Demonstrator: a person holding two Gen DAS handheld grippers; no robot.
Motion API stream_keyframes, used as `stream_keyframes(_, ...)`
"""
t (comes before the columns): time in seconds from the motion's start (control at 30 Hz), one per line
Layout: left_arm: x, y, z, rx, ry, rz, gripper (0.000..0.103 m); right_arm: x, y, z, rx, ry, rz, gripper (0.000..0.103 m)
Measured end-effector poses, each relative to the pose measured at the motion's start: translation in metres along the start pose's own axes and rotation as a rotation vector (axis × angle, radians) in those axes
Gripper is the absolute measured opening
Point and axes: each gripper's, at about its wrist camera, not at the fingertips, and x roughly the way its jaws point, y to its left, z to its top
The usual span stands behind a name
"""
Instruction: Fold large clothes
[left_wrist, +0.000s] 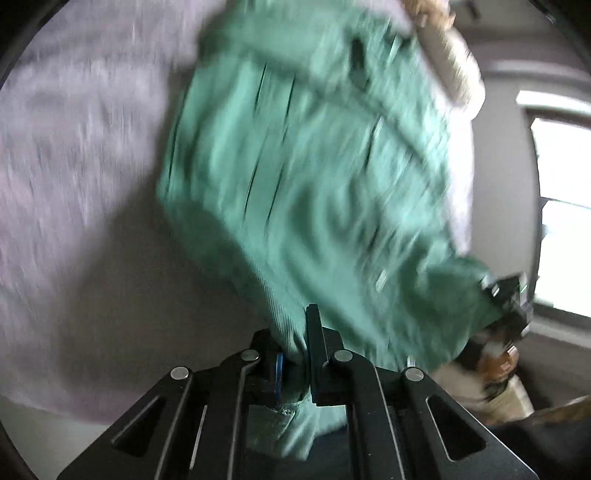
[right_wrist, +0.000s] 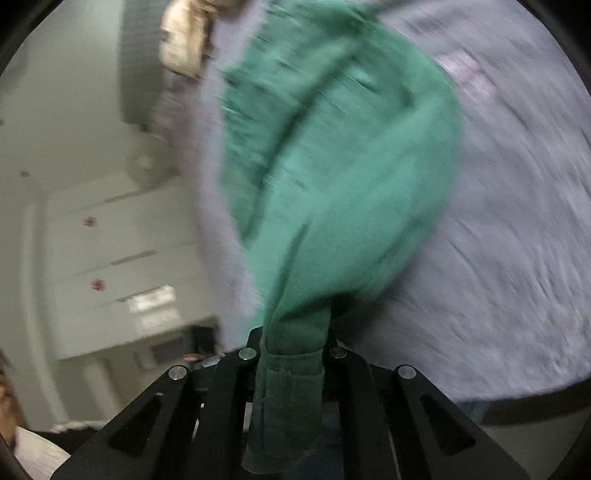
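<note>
A large green garment (left_wrist: 306, 177) lies partly on a pale lilac-grey bed cover (left_wrist: 81, 147), its near edge lifted. My left gripper (left_wrist: 295, 350) is shut on a corner of the green cloth, which bunches between the black fingers (left_wrist: 314, 332) and hangs down behind them. In the right wrist view the same garment (right_wrist: 343, 155) rises off the bed cover (right_wrist: 498, 240) to my right gripper (right_wrist: 295, 350), shut on a thick folded hem that covers the fingertips. From the left wrist view the right gripper (left_wrist: 506, 306) shows at the far right, holding the other corner. Both views are blurred.
A beige plush pillow (left_wrist: 450, 59) lies at the head of the bed, past the garment. A window (left_wrist: 561, 210) is at the right in the left wrist view. White cabinets (right_wrist: 110, 258) stand beside the bed in the right wrist view.
</note>
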Motion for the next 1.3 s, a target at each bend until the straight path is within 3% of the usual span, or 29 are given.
stream_keyframes(0.13, -0.041, -0.005, 0.052, -0.022, -0.165, -0.088, 0.011, 0.005, 0.040, 0.041, -0.045, -0.062, 0.084, 0.010)
stream_keyframes(0.27, -0.049, -0.030, 0.125, 0.021, -0.303, -0.063, 0.011, 0.011, 0.073, 0.098, -0.077, -0.128, 0.137, 0.009)
stream_keyframes(0.37, -0.046, -0.031, 0.182, 0.027, -0.362, -0.049, 0.011, 0.020, 0.084, 0.150, -0.066, -0.174, 0.143, 0.010)
stream_keyframes(0.43, -0.033, -0.036, 0.222, 0.043, -0.403, 0.009, 0.011, 0.037, 0.086, 0.190, -0.069, -0.180, 0.114, 0.010)
stream_keyframes(0.53, 0.002, -0.032, 0.269, 0.042, -0.400, 0.106, 0.011, 0.074, 0.071, 0.248, -0.041, -0.186, 0.033, 0.010)
stream_keyframes(0.63, 0.037, -0.023, 0.294, 0.029, -0.382, 0.180, 0.011, 0.102, 0.042, 0.280, 0.037, -0.185, -0.030, 0.012)
stream_keyframes(0.77, 0.056, -0.022, 0.297, 0.076, -0.370, 0.272, 0.012, 0.125, 0.010, 0.297, 0.087, -0.194, -0.007, 0.015)
stream_keyframes(0.93, 0.040, -0.030, 0.290, 0.114, -0.358, 0.271, 0.012, 0.132, 0.002, 0.298, 0.099, -0.198, 0.046, 0.019)
stream_keyframes(1.0, 0.023, -0.039, 0.282, 0.141, -0.377, 0.250, 0.012, 0.124, 0.013, 0.298, 0.077, -0.196, 0.047, 0.029)
stream_keyframes(1.13, 0.006, -0.065, 0.271, 0.249, -0.380, 0.281, 0.013, 0.102, 0.044, 0.292, -0.007, -0.246, 0.115, 0.090)
stream_keyframes(1.3, 0.003, -0.074, 0.263, 0.306, -0.366, 0.310, 0.016, 0.082, 0.073, 0.282, -0.096, -0.265, 0.074, 0.090)
